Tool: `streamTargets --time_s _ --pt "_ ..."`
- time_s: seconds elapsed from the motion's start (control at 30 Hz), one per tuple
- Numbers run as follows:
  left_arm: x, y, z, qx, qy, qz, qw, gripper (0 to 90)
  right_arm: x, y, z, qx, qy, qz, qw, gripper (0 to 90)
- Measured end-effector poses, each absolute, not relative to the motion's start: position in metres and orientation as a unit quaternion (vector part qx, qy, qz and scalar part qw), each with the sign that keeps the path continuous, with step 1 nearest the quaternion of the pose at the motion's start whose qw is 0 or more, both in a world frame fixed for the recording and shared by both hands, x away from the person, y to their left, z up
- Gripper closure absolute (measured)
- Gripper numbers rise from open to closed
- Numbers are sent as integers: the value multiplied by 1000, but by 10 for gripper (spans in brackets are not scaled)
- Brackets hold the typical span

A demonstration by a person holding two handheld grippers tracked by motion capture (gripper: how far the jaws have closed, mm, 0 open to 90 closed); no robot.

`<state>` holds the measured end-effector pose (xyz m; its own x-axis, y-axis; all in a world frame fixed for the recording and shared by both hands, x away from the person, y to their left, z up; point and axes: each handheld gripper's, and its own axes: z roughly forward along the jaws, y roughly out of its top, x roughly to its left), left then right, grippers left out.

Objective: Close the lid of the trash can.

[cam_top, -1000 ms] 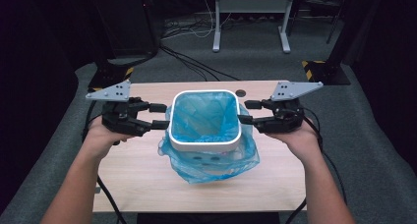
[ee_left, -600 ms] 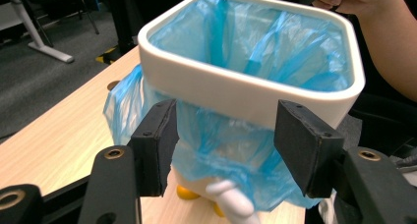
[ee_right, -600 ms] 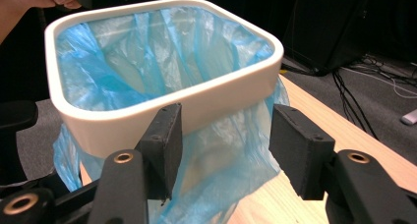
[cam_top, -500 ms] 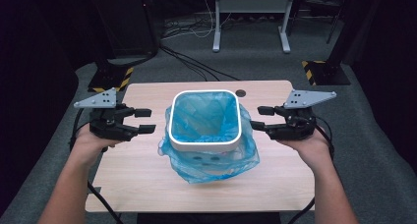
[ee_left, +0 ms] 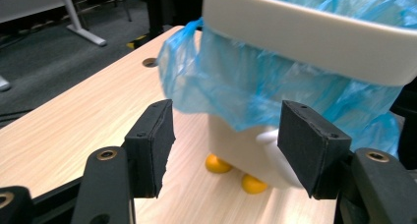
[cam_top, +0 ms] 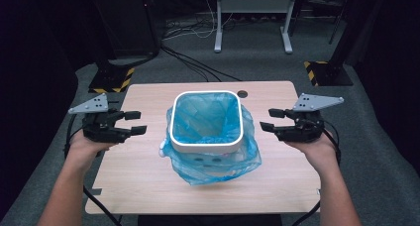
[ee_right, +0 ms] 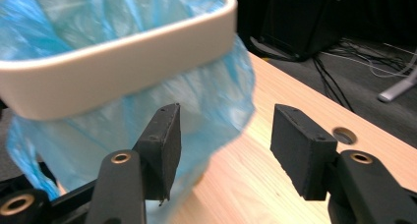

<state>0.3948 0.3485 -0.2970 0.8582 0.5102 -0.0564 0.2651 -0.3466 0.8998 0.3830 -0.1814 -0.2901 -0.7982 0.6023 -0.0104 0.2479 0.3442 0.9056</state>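
A white bin point(cam_top: 205, 145) with a rounded square rim stands mid-table, lined with a blue plastic bag point(cam_top: 218, 164) that folds over the rim and drapes down its sides. My left gripper point(cam_top: 136, 122) hovers left of the bin, apart from it, open; its jaws have just been opening with nothing between them. In the left gripper view the gripper point(ee_left: 226, 145) faces the bin's white body and orange feet point(ee_left: 216, 163) under the bag point(ee_left: 255, 86). My right gripper point(cam_top: 267, 120) hangs open right of the bin, clear of it. From the right gripper point(ee_right: 223, 145) I see the rim point(ee_right: 123, 62) and the bag point(ee_right: 206, 101).
The wooden table point(cam_top: 148, 176) has a round cable hole point(cam_top: 241, 93) behind the bin. Cables trail from both grippers off the table's sides. Beyond the table are floor cables, a grey stand point(cam_top: 252, 18) and hazard-taped bases point(cam_top: 317, 70).
Both grippers have drawn outward from the bin's rim, left one leftward, right one rightward, and sunk a little toward the table. The bin and bag have stayed in place.
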Motion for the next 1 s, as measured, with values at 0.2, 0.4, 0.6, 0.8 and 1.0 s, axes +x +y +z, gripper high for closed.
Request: streamTargets --time_s 0.2,0.4,0.6,0.8,1.0 --pt "395 368 -310 804 264 130 516 373 384 -201 -302 287 793 505 184 422" --pt "396 384 -332 799 289 137 509 369 383 -213 -318 299 793 493 195 405" --pt "398 396 -354 798 315 150 491 365 382 -219 -336 310 797 476 204 397" --pt "399 403 -374 797 324 149 487 365 380 -225 -359 315 799 469 208 398" --pt "399 409 -402 787 344 147 490 361 379 -228 -390 331 798 461 202 394"
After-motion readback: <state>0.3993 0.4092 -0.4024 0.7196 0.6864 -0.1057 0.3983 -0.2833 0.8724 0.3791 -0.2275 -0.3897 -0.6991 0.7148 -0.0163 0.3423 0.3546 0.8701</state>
